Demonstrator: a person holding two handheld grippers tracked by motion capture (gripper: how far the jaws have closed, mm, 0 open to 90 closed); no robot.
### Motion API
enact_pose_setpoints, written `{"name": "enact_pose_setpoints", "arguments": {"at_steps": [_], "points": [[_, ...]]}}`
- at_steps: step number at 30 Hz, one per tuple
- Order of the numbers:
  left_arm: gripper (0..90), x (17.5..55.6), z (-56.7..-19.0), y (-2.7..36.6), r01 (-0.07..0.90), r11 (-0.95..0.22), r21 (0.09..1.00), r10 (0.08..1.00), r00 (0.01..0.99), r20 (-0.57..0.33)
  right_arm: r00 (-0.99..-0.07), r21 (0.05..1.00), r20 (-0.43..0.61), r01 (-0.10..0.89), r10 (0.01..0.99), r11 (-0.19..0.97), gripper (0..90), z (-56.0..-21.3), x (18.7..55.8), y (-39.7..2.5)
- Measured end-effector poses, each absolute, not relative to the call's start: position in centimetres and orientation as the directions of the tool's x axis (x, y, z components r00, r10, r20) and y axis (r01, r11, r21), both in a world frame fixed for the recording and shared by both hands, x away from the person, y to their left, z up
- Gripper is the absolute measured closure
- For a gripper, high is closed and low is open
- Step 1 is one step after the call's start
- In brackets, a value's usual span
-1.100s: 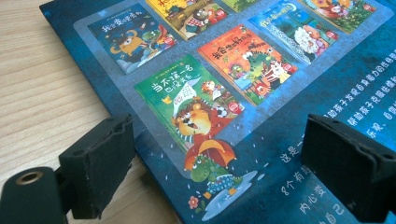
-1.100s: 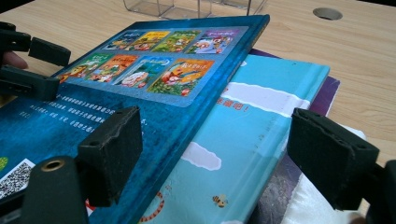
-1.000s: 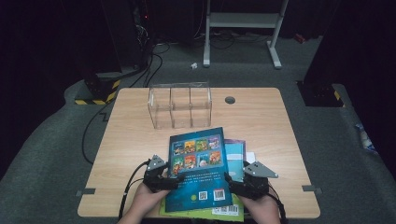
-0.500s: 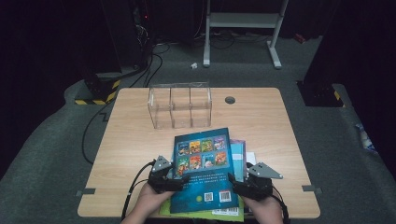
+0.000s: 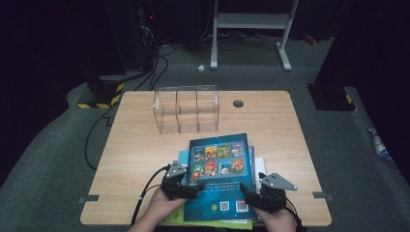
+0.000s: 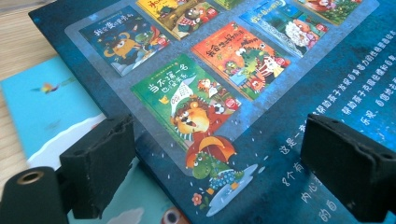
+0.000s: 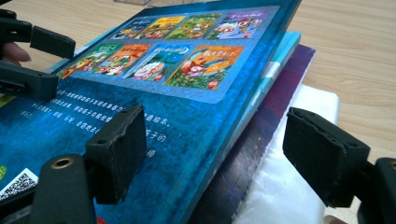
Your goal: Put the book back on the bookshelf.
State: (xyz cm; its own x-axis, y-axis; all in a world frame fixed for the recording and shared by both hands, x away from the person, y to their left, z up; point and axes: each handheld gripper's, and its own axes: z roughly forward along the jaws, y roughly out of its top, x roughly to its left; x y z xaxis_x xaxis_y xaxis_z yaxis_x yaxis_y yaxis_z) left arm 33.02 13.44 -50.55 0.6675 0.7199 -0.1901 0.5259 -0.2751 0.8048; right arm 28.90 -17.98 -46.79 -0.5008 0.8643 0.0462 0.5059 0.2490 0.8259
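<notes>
Your left tool (image 5: 193,189) is sitting with its jaws spread wide at the left edge of the dark blue book (image 5: 222,174), and your right tool (image 5: 247,193) is gaping the same way at the book's right edge, near its near corner. Neither one is gripping anything. In the left gripper view the black foam pads (image 6: 100,163) are straddling the glossy cover; in the right gripper view the book's right edge is running between the two jaws.

The book is lying on top of a small stack at the near middle of the table (image 5: 140,145). Under it you are looking at a light blue book (image 7: 280,51), then a purple one (image 7: 289,79), with something white and soft-looking (image 7: 317,107) poking out to the right. A green edge (image 5: 212,224) is showing at the near side.

Far of the stack, a clear plastic organizer (image 5: 186,109) with three compartments is standing on the pale wood. A round grey cap (image 5: 238,103) is sitting to its right.
</notes>
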Motion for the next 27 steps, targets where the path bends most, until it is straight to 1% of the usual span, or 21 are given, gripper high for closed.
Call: {"name": "enact_pose_setpoints", "arguments": {"at_steps": [12, 18, 27], "points": [[10.8, 32.9, -50.2, 12.1, 0.503, -0.3, 0.811, 0.692, 0.699, -0.178, -0.5, 0.825, 0.069, 0.515, 0.863, 0.232, 22.9, -47.0, 28.3, -18.5], [11.2, 32.5, -50.0, 11.4, 0.485, -0.313, 0.816, 0.669, 0.723, -0.174, -0.49, 0.826, 0.08, 0.52, 0.868, 0.218, 21.9, -46.9, 28.2, -18.8], [12.6, 32.5, -50.1, 11.5, 0.483, -0.311, 0.818, 0.661, 0.728, -0.179, -0.476, 0.825, 0.07, 0.521, 0.877, 0.217, 22.1, -46.9, 28.2, -18.8]]}}
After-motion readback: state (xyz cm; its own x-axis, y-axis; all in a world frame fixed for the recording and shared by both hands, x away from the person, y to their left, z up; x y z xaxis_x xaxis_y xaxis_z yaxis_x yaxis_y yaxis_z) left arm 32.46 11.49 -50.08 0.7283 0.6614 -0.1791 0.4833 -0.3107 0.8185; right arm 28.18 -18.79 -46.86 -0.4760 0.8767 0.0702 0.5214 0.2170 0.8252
